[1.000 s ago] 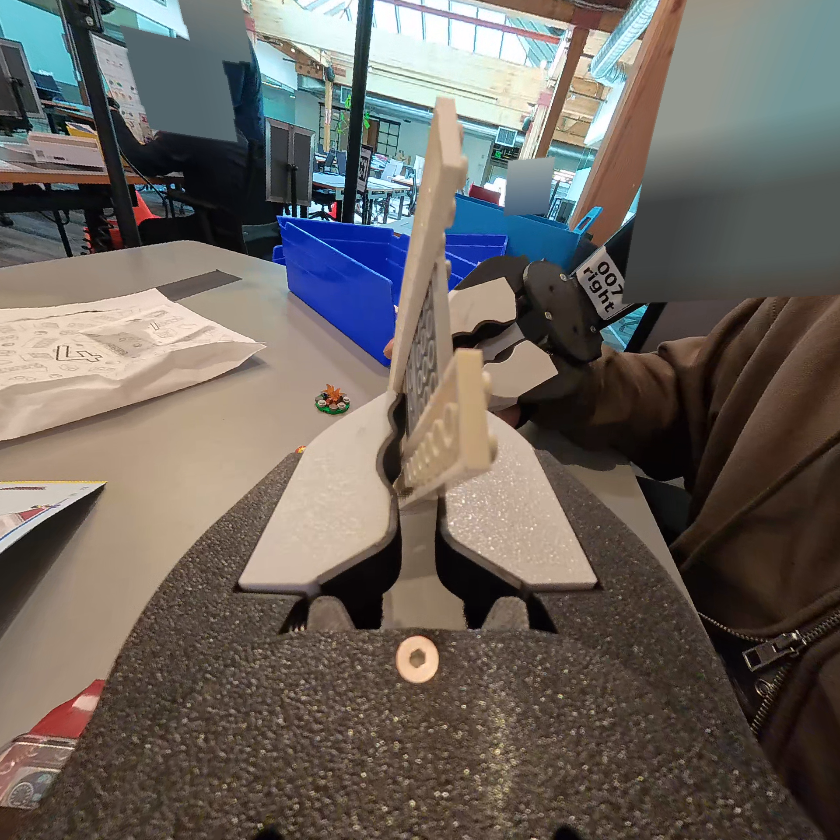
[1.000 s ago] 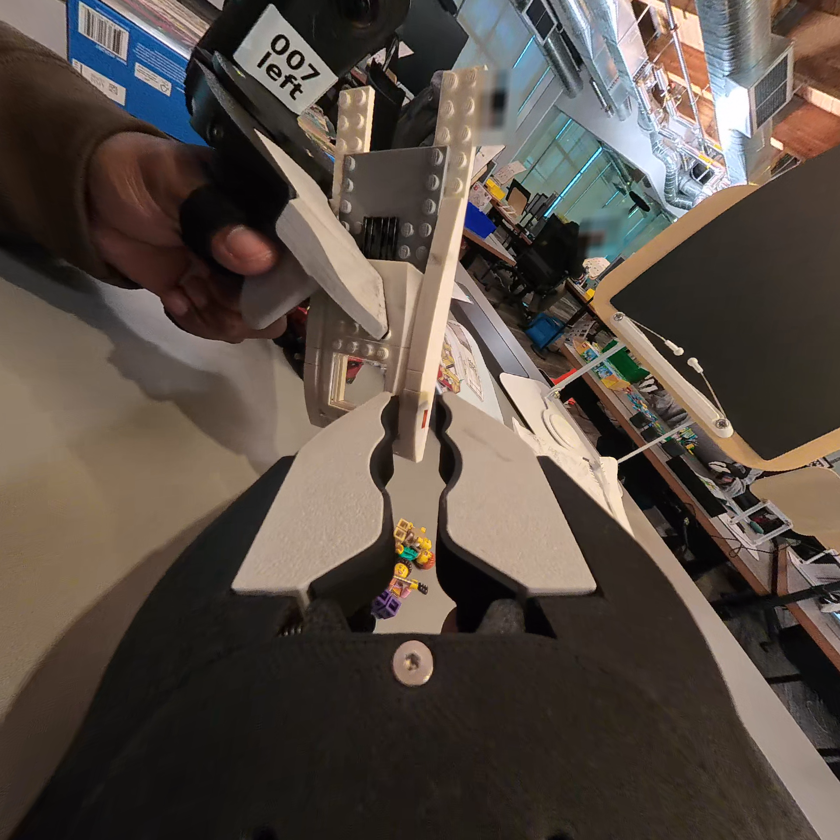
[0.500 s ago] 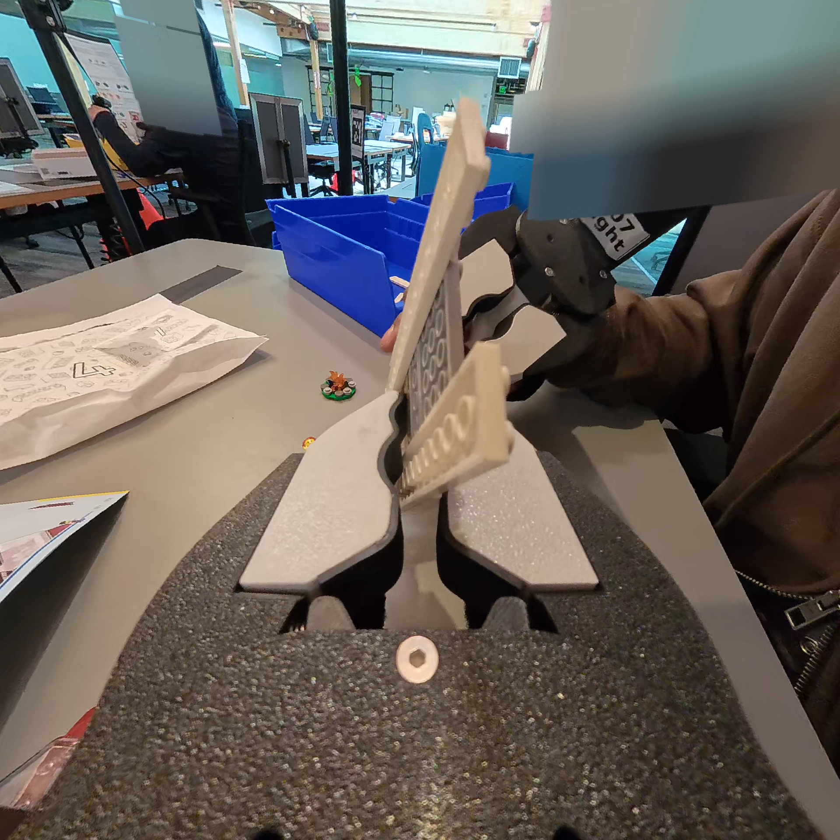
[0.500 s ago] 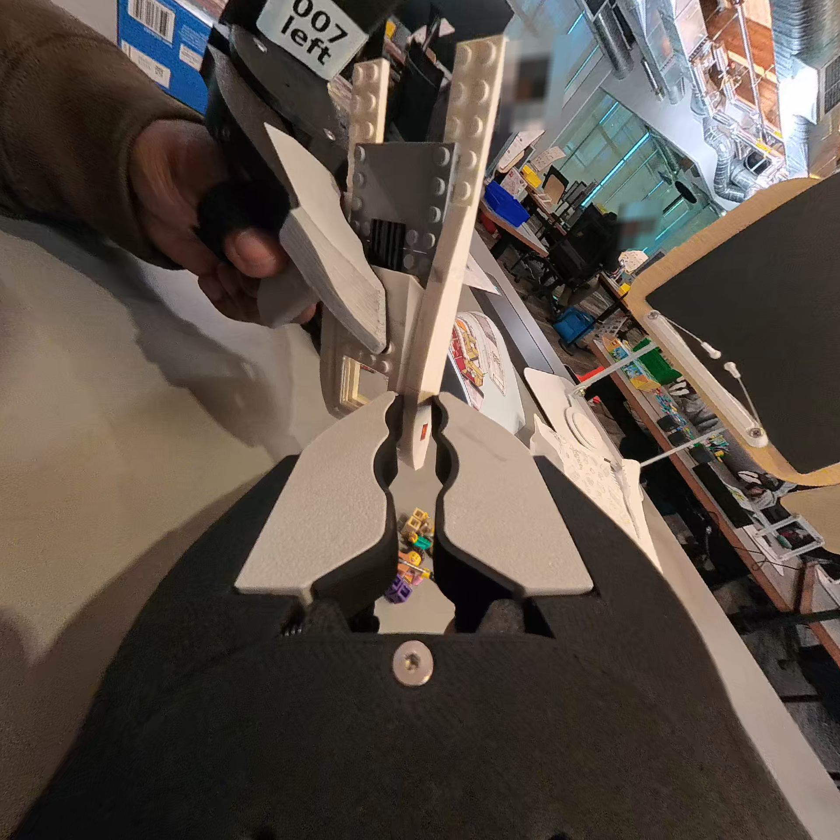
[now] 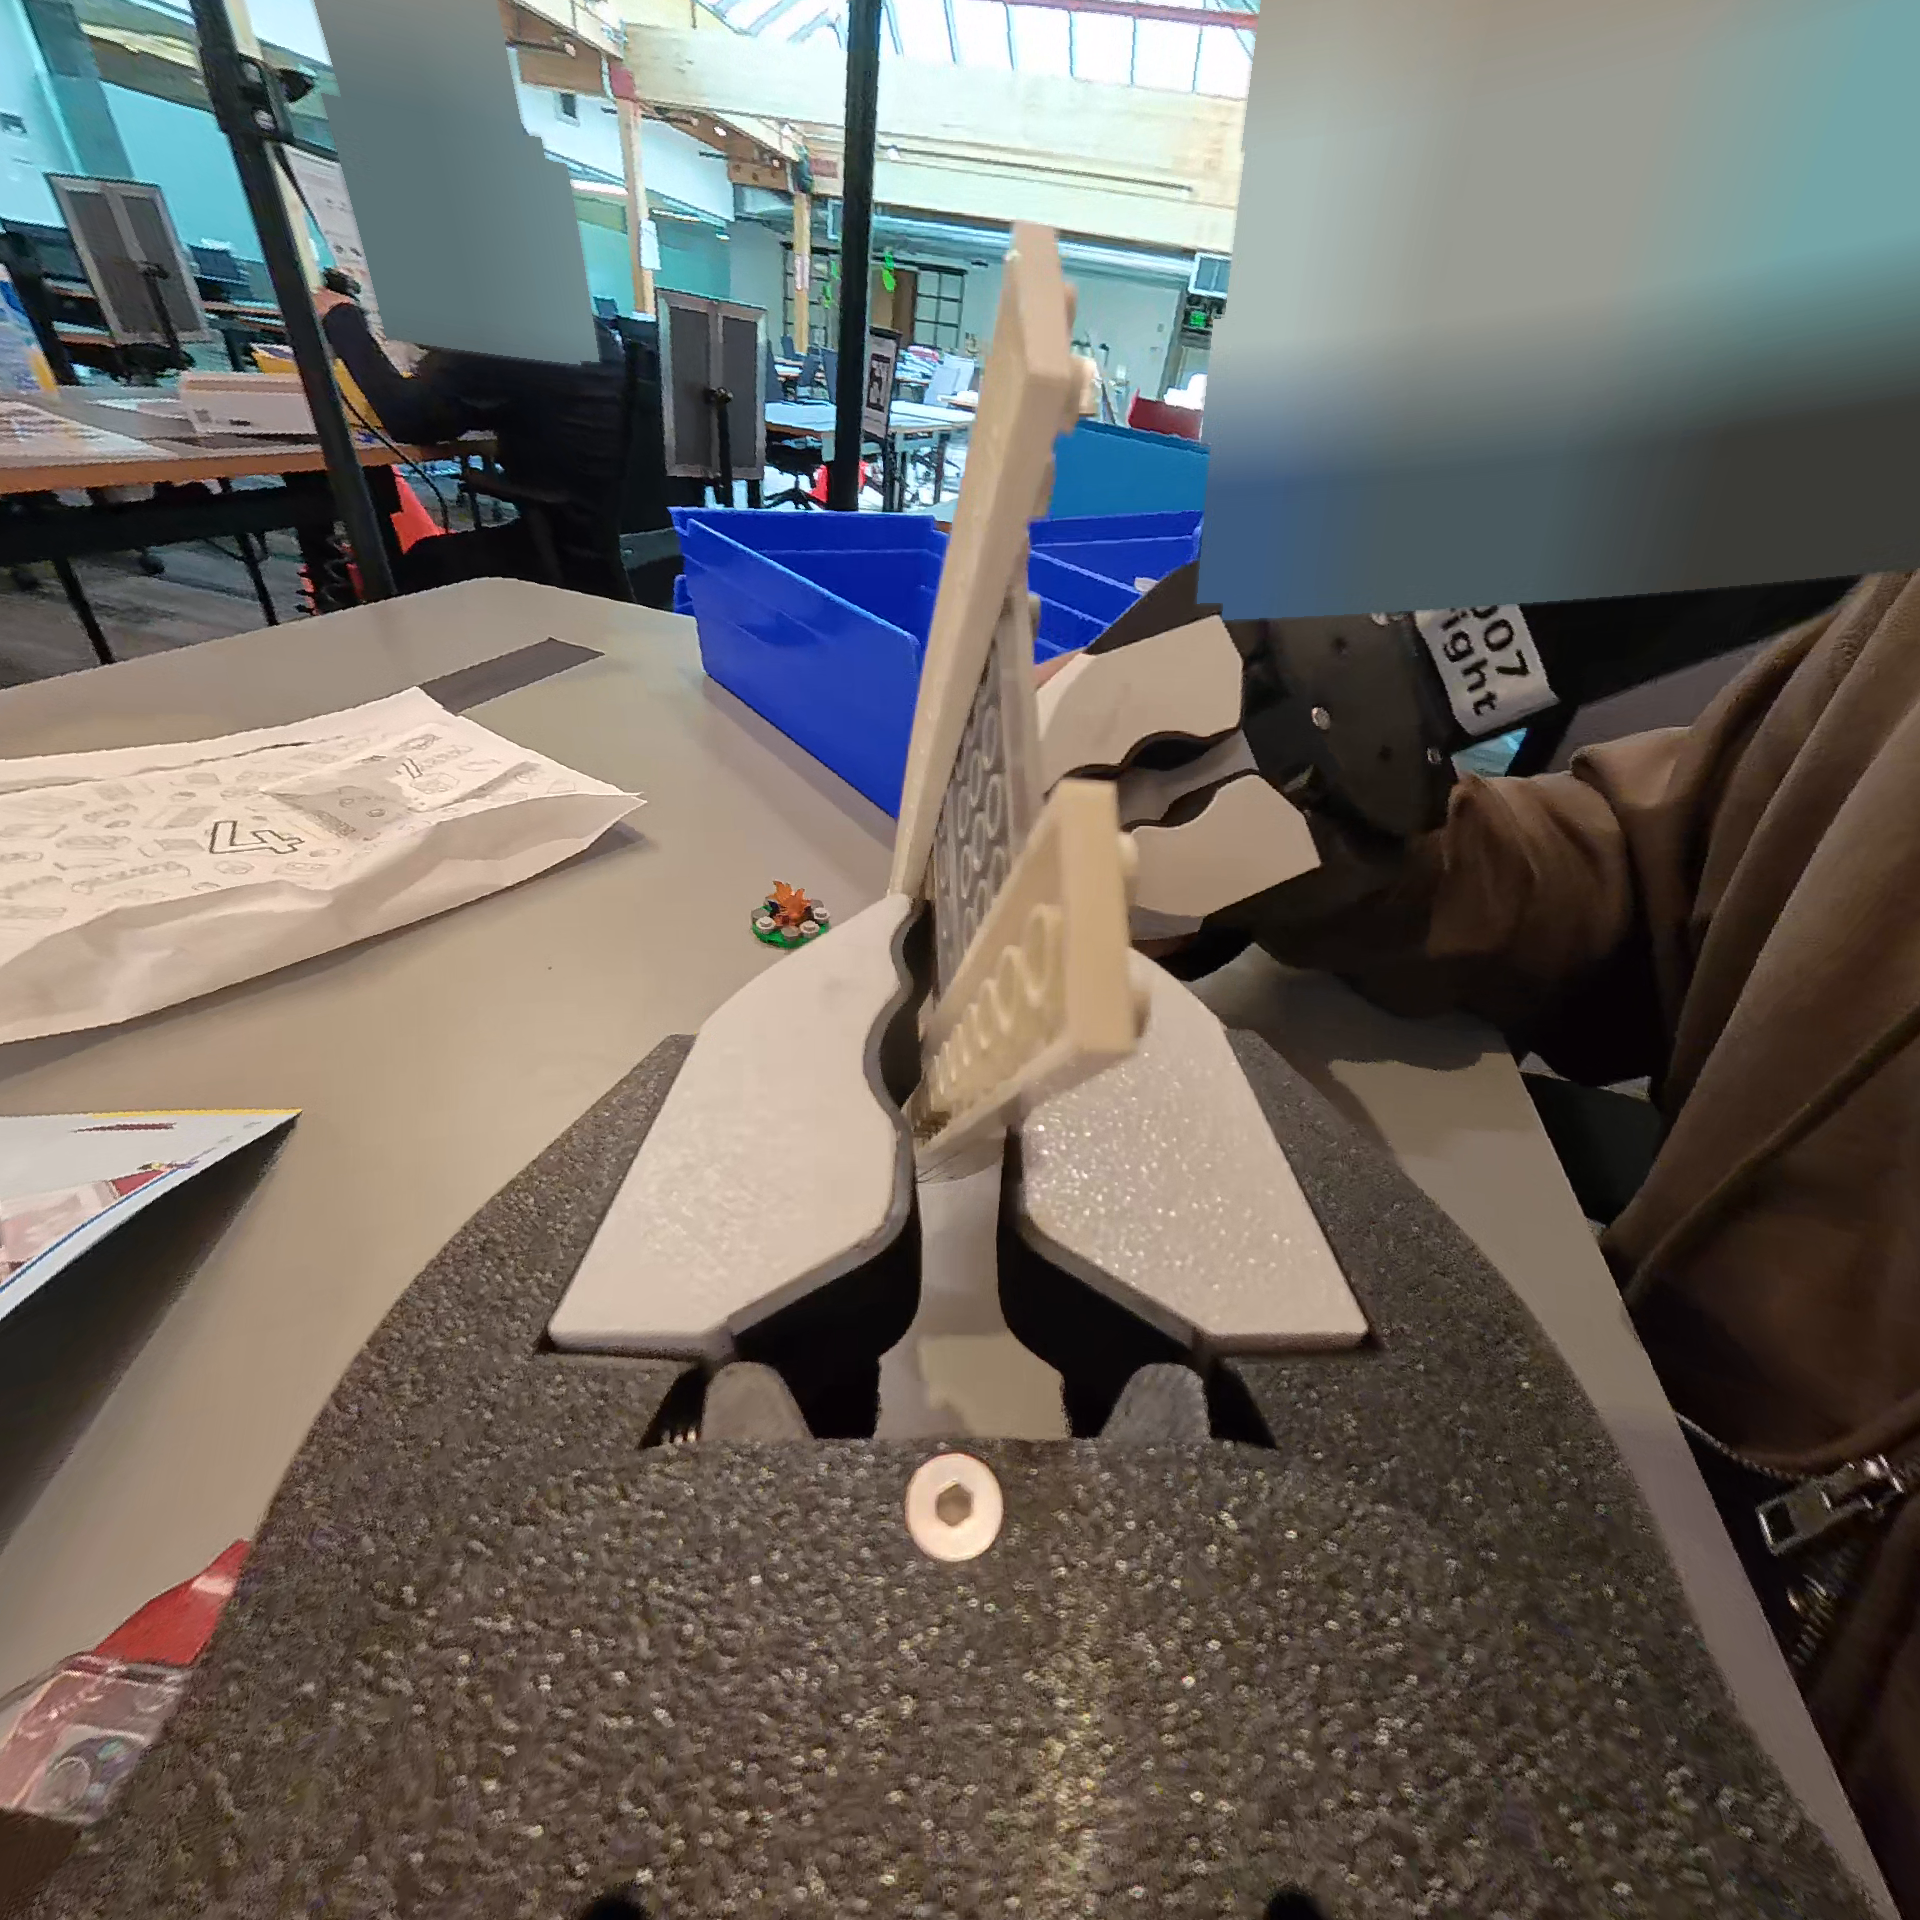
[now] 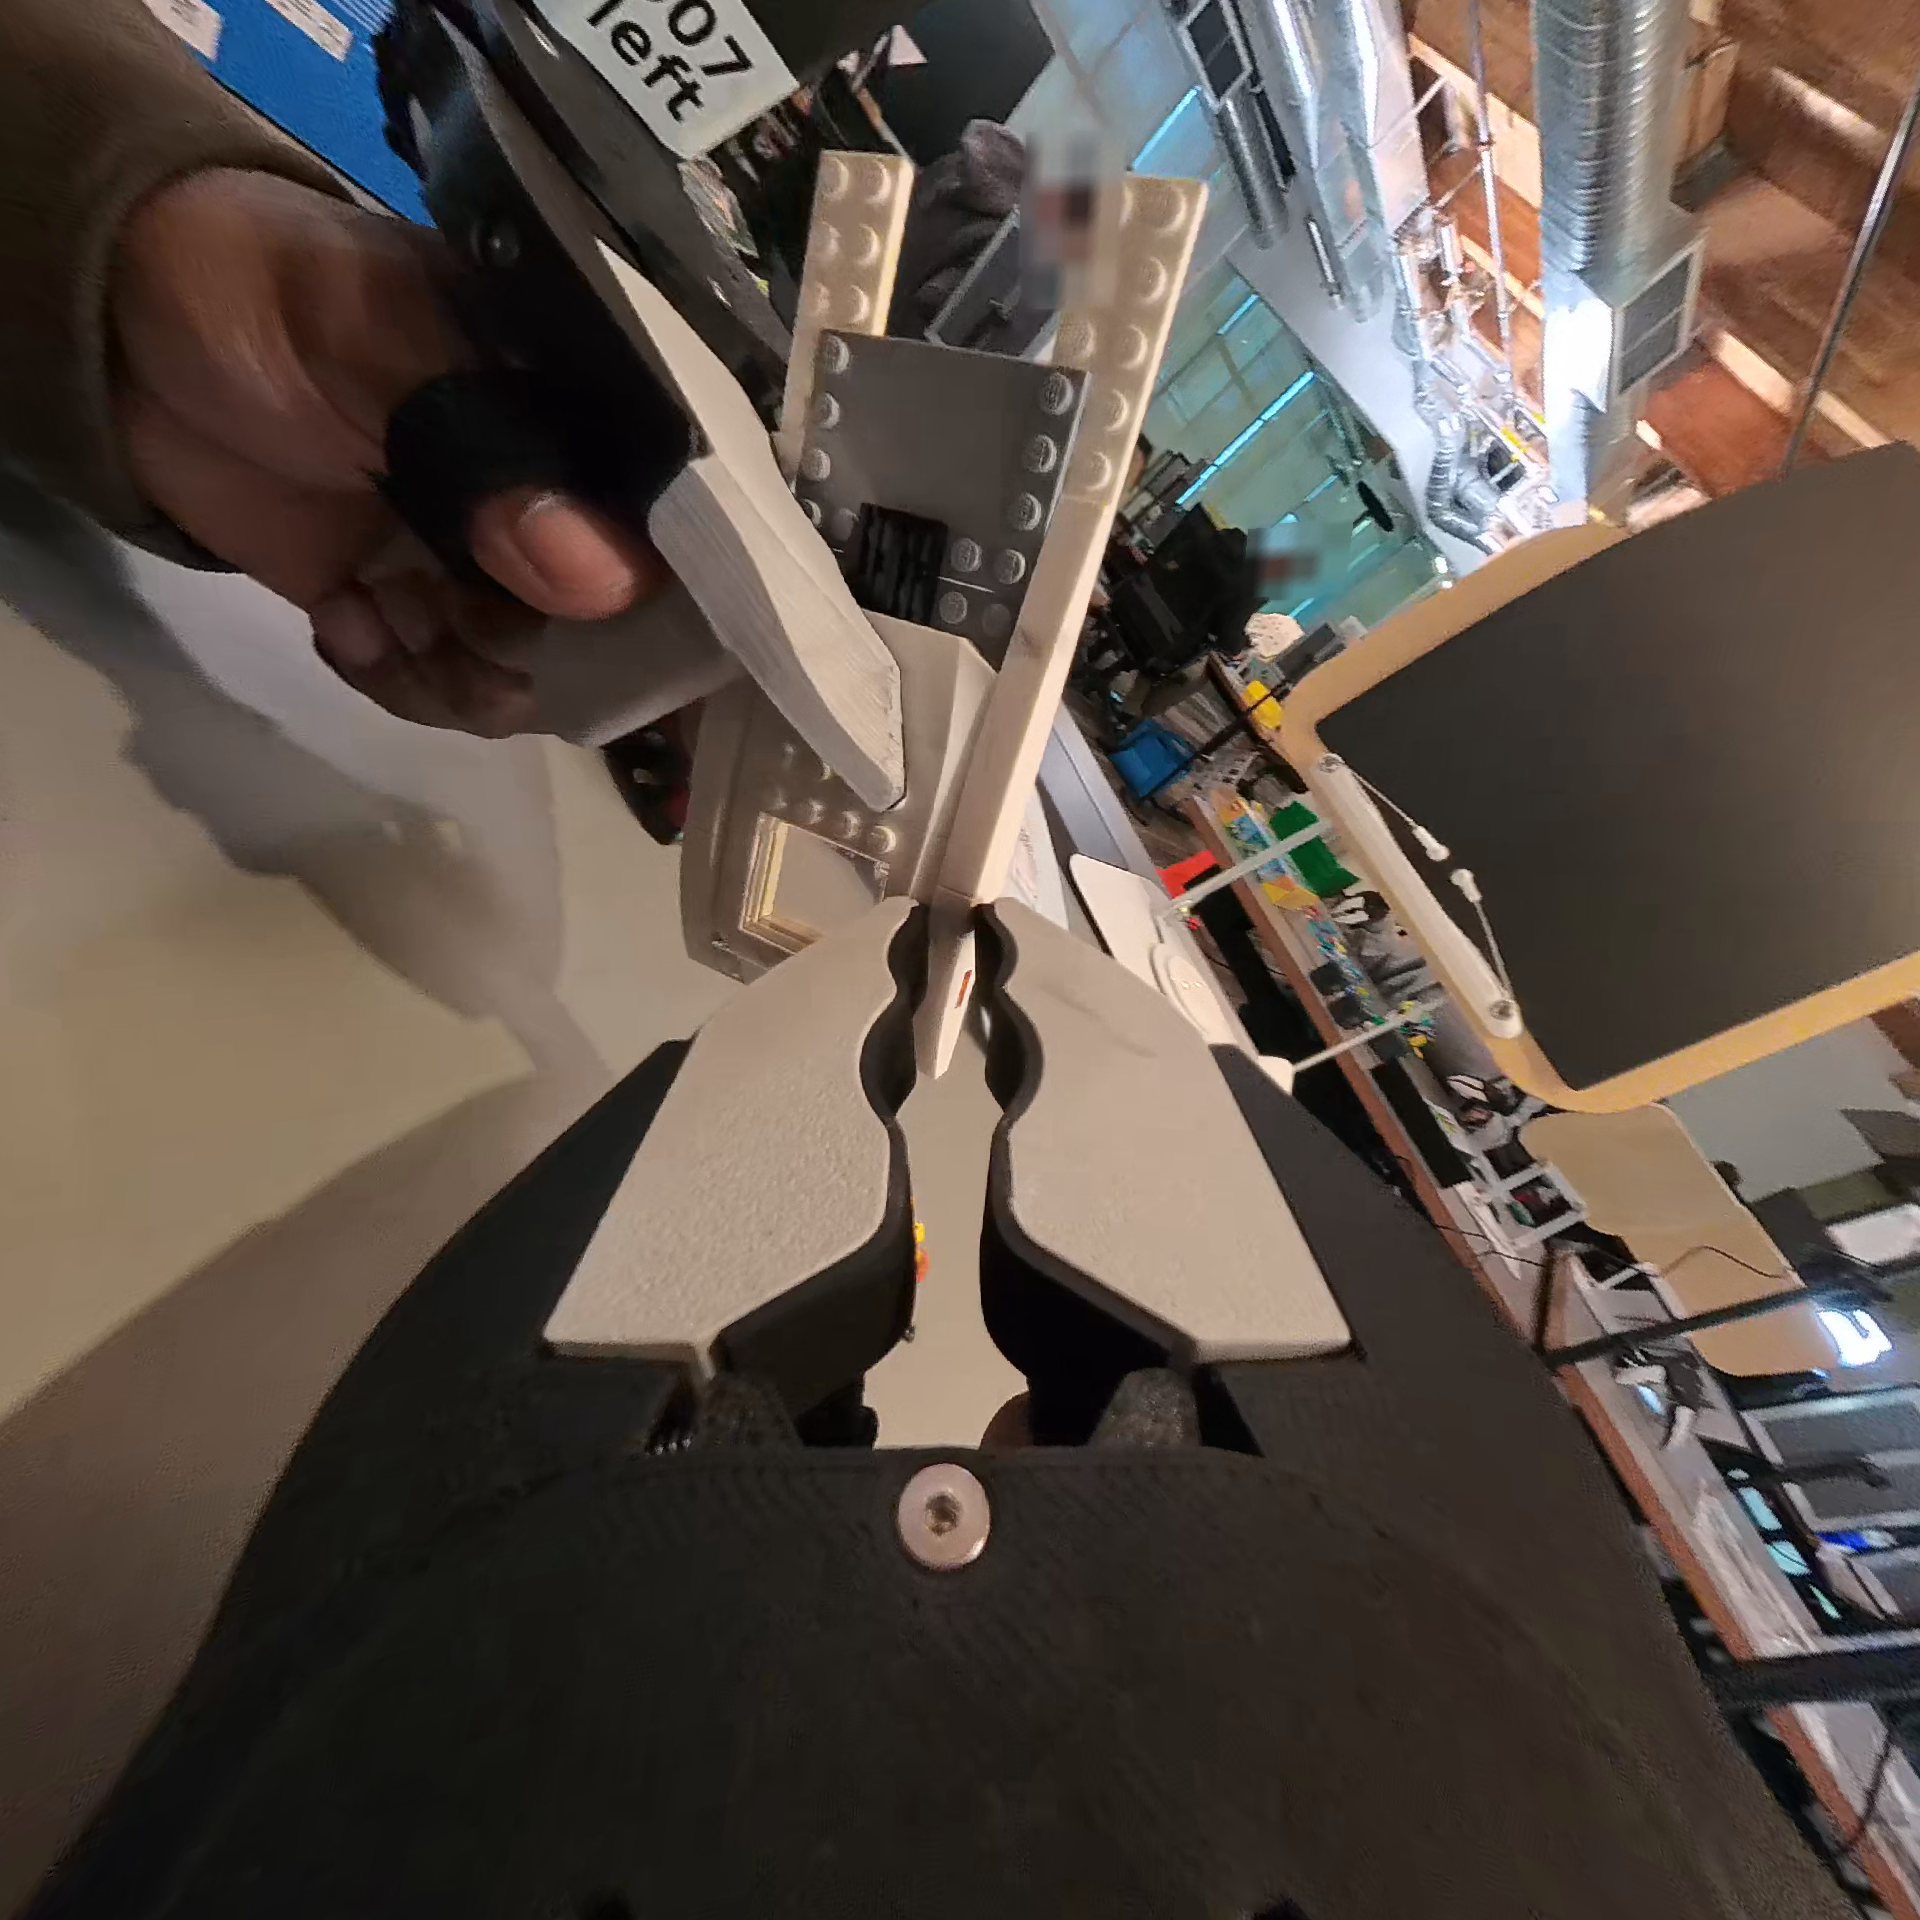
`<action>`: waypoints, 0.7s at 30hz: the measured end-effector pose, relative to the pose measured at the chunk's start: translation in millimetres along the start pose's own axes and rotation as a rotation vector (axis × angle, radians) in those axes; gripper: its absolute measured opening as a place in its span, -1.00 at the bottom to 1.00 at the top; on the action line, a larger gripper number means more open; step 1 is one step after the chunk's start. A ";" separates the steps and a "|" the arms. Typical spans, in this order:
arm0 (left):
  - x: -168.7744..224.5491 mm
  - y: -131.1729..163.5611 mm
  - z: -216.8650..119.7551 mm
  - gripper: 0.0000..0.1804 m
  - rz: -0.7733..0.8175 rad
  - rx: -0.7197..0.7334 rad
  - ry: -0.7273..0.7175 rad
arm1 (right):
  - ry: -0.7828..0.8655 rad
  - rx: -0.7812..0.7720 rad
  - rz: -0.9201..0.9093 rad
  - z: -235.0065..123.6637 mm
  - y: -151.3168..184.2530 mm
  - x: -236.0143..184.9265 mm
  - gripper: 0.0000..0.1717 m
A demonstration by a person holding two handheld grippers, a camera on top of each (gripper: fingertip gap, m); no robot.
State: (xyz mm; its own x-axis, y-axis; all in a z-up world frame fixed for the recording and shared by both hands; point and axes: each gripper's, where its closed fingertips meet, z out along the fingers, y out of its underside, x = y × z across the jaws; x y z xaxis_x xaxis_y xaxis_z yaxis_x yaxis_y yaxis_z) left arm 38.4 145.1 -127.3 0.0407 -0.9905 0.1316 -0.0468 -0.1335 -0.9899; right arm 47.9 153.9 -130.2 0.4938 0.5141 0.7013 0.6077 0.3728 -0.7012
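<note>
**Item: white-and-grey brick assembly, held between two grippers above the bench**

Left gripper (image 5: 961, 1023) — fingers nearly closed, pads pressing on the lower part of the brick assembly (image 5: 987, 644), which stands steeply upright out of them. A short cream plate (image 5: 1039, 956) juts from it over the right-hand finger.

Right gripper (image 6: 951, 966) — fingers nearly closed, pinching the thin white edge of the same assembly (image 6: 1023, 665); the left gripper's finger (image 6: 790, 644) lies across its studded face.

Step, as judged: the assembly is gripped from two sides at once, clear of the bench (image 5: 468, 1039).

Beyond: small green-and-orange brick piece (image 5: 790, 916), white paper bag (image 5: 260, 831), blue bins (image 5: 810, 644).
</note>
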 end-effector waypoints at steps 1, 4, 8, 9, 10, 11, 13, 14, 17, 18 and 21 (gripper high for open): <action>-0.4 -0.3 0.1 -0.89 0.004 0.004 -0.013 | 0.017 -0.005 -0.010 0.4 0.1 0.6 -0.91; -1.2 -1.3 -0.4 -0.88 0.027 0.013 -0.041 | 0.057 -0.012 -0.032 1.3 -0.6 1.7 -0.91; -3.7 -1.0 -1.4 -0.89 0.032 0.015 -0.053 | 0.068 -0.016 -0.028 3.1 -0.1 0.2 -0.91; -4.2 -0.1 -1.3 -0.88 0.030 0.012 -0.056 | 0.065 -0.018 -0.028 3.5 0.9 -0.4 -0.91; -4.3 0.4 -1.2 -0.88 0.031 0.011 -0.056 | 0.062 -0.017 -0.029 3.5 1.2 -0.8 -0.91; -4.1 0.6 -1.2 -0.88 0.033 0.010 -0.057 | 0.058 -0.015 -0.027 3.3 1.2 -1.2 -0.91; -2.8 -0.1 -1.4 -0.88 0.049 0.012 -0.061 | 0.054 -0.005 -0.021 2.4 -0.1 -1.2 -0.91; -2.2 -0.4 -1.4 -0.88 0.060 0.011 -0.064 | 0.051 0.001 -0.017 2.0 -0.6 -1.3 -0.91; -1.6 0.1 -1.4 -0.88 0.082 0.009 -0.074 | 0.041 0.010 -0.008 1.7 -0.7 -1.9 -0.91; -1.3 0.3 -1.3 -0.88 0.086 0.008 -0.074 | 0.036 0.013 -0.003 1.5 -0.7 -2.2 -0.91; -1.0 1.6 -0.8 -0.88 0.103 0.004 -0.078 | 0.030 0.018 -0.002 1.2 0.2 -3.2 -0.91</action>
State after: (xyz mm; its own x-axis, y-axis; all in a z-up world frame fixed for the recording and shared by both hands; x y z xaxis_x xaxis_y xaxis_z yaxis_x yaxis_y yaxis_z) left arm 37.5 145.8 -129.0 0.1130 -0.9933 0.0245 -0.0510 -0.0305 -0.9982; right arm 45.7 153.2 -132.7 0.5113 0.4902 0.7059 0.5974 0.3877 -0.7020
